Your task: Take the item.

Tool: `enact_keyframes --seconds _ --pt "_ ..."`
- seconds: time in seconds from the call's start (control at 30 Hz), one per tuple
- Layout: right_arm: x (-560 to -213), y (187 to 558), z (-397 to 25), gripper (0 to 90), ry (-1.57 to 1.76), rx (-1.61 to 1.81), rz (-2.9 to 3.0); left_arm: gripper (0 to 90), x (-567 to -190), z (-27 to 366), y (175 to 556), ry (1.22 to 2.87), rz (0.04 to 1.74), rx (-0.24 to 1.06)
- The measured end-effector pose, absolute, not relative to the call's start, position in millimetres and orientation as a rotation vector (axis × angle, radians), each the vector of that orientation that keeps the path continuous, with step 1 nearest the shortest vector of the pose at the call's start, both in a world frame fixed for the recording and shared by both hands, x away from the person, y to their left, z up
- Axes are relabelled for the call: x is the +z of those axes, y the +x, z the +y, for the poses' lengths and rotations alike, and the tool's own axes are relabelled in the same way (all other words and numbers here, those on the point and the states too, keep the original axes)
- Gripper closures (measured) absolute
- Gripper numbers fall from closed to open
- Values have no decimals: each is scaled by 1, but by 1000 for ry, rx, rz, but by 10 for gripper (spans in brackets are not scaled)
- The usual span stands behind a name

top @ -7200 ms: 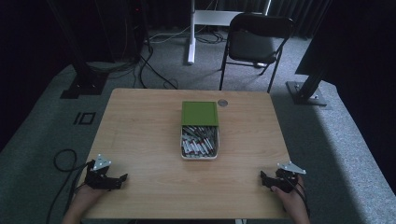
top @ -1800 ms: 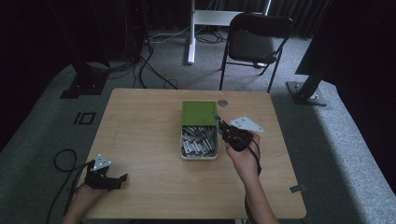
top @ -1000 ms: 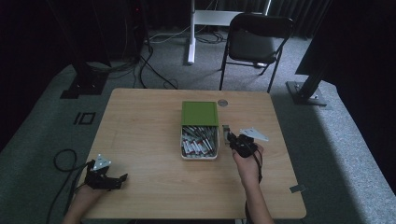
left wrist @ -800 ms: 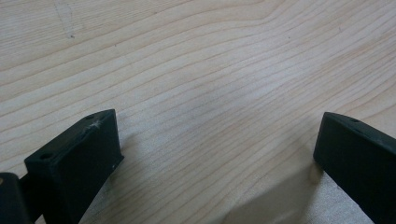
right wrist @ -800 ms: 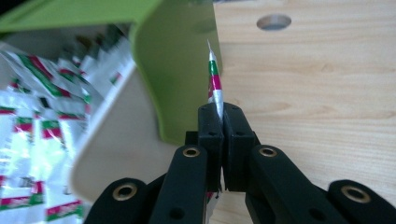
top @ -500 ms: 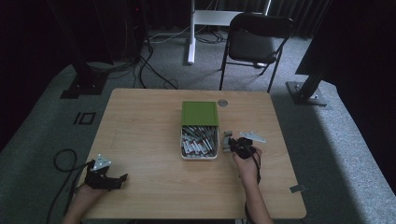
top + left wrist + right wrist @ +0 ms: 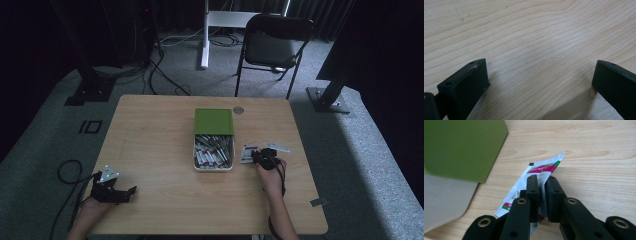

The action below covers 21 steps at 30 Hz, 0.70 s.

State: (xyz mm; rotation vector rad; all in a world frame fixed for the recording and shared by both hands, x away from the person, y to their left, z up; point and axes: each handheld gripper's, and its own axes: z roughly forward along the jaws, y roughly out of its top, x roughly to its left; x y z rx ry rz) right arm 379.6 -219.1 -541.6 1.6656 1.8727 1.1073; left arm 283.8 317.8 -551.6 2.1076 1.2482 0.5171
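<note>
Sachet (image 7: 541, 173) pinched between pressed jaws of right gripper (image 7: 541, 185), low over tabletop (image 7: 150, 140) just right of box (image 7: 213, 150). Step judged: sachet being laid down beside box. Next: jaws to be spread, sachet released flat. Left gripper (image 7: 539, 82) spread, empty, rested near tabletop corner.

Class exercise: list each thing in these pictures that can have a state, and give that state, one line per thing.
Left gripper: open, fingers wide apart, resting low on the table.
Right gripper: shut on the sachet.
Sachet: pinched between the fingers, beside the box, just above the table.
Box: partly open, filled with sachets.
Green lid: slid back, covering the far half.
Folding chair: unfolded, empty.
</note>
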Motion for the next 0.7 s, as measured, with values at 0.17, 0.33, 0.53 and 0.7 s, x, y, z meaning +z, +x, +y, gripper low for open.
enact_keyframes --seconds 0.17,0.33,0.53,0.7 --pt "-544 382 -226 721 1651 1061 1888 14 -552 318 284 2105 1249 517" --pt "-545 381 -235 558 1639 1059 1894 14 -552 318 284 2105 1249 517" --pt "-542 374 -250 449 1640 1013 1875 14 -552 318 284 2105 1249 517" --pt "-544 368 -262 407 1655 982 1867 14 -552 318 284 2105 1249 517"
